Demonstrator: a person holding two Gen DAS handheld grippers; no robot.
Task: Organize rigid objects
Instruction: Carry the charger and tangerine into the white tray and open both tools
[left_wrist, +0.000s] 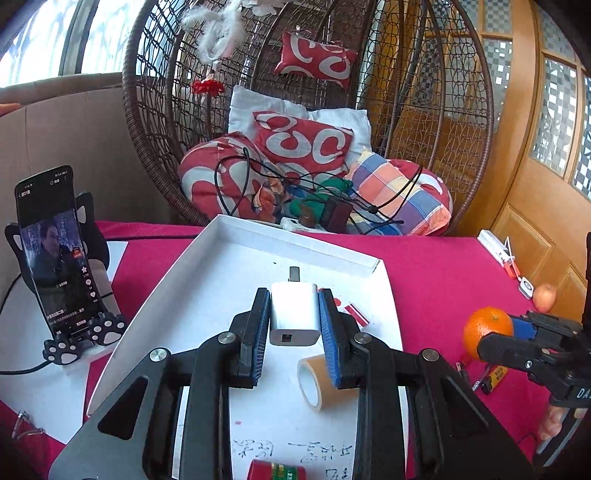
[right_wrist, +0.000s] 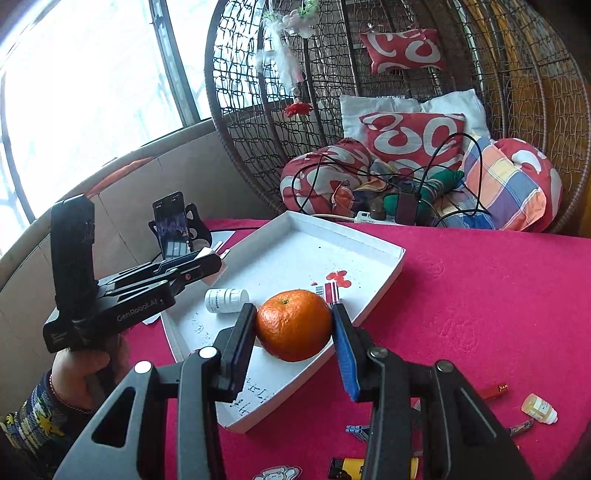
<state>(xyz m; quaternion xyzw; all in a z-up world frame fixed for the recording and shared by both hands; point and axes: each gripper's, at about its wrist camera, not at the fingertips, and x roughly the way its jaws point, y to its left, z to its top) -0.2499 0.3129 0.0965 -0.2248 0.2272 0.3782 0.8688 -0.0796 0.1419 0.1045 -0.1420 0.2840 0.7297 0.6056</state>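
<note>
— Held where? White charger (left_wrist: 294, 313), boxy, USB port facing back, clamped between the pads of the left hand-held gripper (left_wrist: 294, 320) over the white tray (left_wrist: 192, 273).

— And right? Orange (right_wrist: 294, 324), pitted, stem up, squeezed in the right hand-held gripper (right_wrist: 294, 325) at the tray's near rim.

— Only in left view? Tape roll (left_wrist: 317, 380). Only in right? Pill bottle (right_wrist: 226, 300), yellow lighter (right_wrist: 354, 466) at the tabletop (right_wrist: 480, 295) near edge.
</note>
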